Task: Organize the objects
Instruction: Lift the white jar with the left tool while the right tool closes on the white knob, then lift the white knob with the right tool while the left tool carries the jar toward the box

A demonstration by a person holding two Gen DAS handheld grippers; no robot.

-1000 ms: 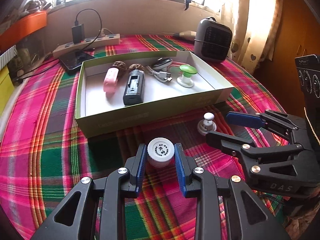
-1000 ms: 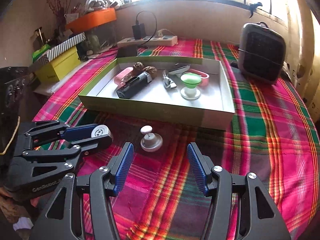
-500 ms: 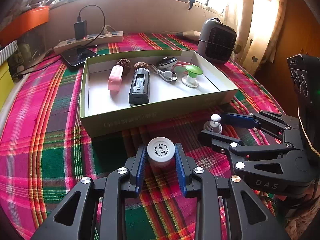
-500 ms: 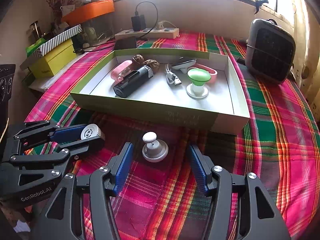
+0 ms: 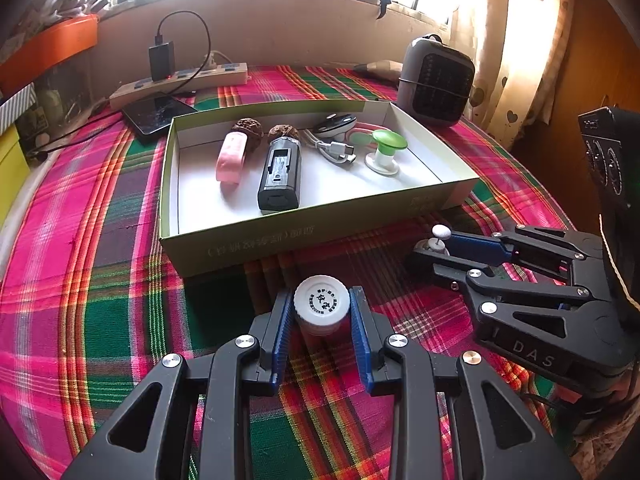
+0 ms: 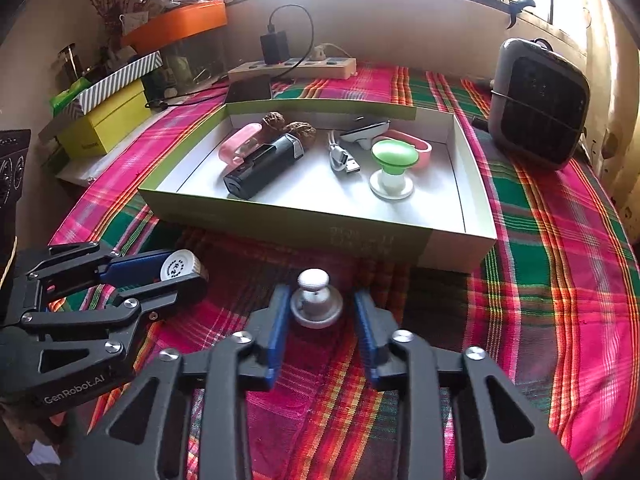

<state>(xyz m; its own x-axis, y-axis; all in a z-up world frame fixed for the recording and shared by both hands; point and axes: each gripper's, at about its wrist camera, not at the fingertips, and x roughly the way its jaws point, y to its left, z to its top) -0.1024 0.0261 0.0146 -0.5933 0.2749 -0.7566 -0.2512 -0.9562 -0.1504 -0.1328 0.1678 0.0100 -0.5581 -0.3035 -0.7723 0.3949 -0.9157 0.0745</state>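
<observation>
The small white knob-topped piece [image 6: 316,304] is sitting on the tabletop just before the near wall of the open box [image 6: 320,228], and the right gripper [image 6: 320,316] is closing around it. The left gripper [image 5: 322,320] is clamping the white-capped bottle [image 5: 322,304]. Next, both probably need lifting over that wall. Whether the right pads are touching yet is hard to tell.

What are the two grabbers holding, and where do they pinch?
The left gripper pinches the small white bottle by its round cap. The right gripper is closing around the white knob piece, pads beside its round base; a firm pinch isn't clear yet.
</observation>
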